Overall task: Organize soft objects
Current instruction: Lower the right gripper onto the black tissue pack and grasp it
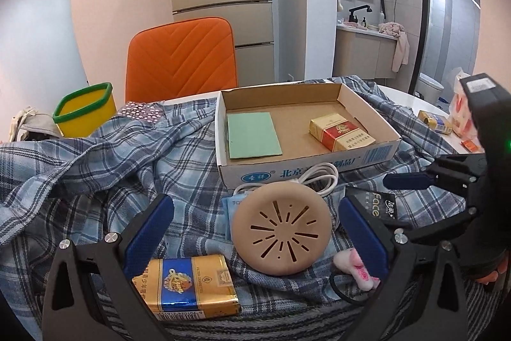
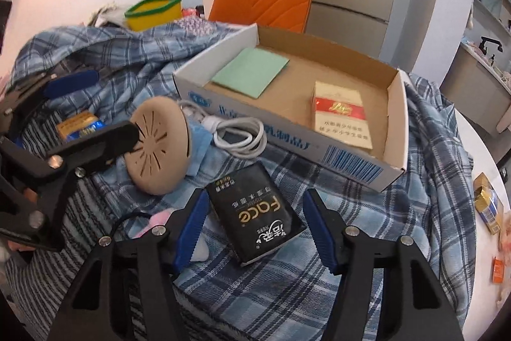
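Black and glossy, the tissue pack (image 2: 255, 210) lies on the plaid cloth (image 2: 367, 213) between the right gripper (image 2: 252, 229)'s spread jaws, likely light, squashy and slick, best pinched across its 2 long edges; left gripper (image 1: 255, 232) gapes too.

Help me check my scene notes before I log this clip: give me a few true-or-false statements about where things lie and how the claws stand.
1. The cardboard box holds a green cloth and a red-and-gold cigarette pack. True.
2. The right claw is shut on the black tissue pack. False: its jaws stand open on either side of the pack.
3. The tan round disc lies inside the box. False: it rests on the plaid cloth in front of the box.
4. The left claw is open. True.
5. A white cable lies coiled against the box's front wall. True.
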`<state>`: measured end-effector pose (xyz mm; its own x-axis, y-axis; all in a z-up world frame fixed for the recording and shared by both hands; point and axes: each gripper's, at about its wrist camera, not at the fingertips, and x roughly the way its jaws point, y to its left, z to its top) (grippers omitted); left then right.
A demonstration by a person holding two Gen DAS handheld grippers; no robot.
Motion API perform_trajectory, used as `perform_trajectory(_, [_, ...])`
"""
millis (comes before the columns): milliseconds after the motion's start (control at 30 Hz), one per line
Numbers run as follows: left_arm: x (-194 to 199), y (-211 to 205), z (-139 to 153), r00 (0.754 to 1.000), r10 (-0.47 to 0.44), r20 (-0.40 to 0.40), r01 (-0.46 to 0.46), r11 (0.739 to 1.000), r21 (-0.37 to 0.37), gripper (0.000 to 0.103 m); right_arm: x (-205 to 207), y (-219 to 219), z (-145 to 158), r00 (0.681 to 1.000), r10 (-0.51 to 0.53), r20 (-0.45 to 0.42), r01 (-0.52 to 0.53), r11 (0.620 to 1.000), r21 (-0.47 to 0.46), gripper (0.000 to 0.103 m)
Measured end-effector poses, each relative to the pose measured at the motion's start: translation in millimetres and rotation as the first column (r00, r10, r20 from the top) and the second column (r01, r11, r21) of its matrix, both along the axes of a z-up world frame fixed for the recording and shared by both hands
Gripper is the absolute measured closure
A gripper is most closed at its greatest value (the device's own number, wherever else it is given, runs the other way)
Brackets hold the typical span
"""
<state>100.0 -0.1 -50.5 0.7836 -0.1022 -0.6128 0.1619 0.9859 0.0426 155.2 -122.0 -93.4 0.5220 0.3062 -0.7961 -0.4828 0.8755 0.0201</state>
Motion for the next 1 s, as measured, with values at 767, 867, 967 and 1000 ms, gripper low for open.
perform_trajectory(767, [12, 0, -11, 0.996, -0.004, -0.087, 0.005, 1.0, 0.007, 0.0, 2, 3, -7, 1.0, -0.005, -0.016, 0.004, 0.999, -0.035, 0.054])
perform_trajectory(867, [14, -4, -14, 0.994, -0.023, -0.106, 0.025, 1.0, 0.016, 0.0, -6, -2, 3, 0.998, -0.033, 0.055, 0.034, 0.999, -0.025, 0.054])
perform_trajectory(967, [18, -7, -19, 0.99, -0.037, -0.135, 0.041, 0.999, 0.022, 0.0, -9, -11, 13, 0.991, -0.086, 0.107, 0.087, 0.996, -0.003, 0.054])
perform_trajectory(1000, [20, -9, -20, 0.988, -0.043, -0.151, 0.047, 0.999, 0.024, 0.0, -9, -14, 15, 0.988, -0.099, 0.115, 0.099, 0.995, 0.008, 0.054])
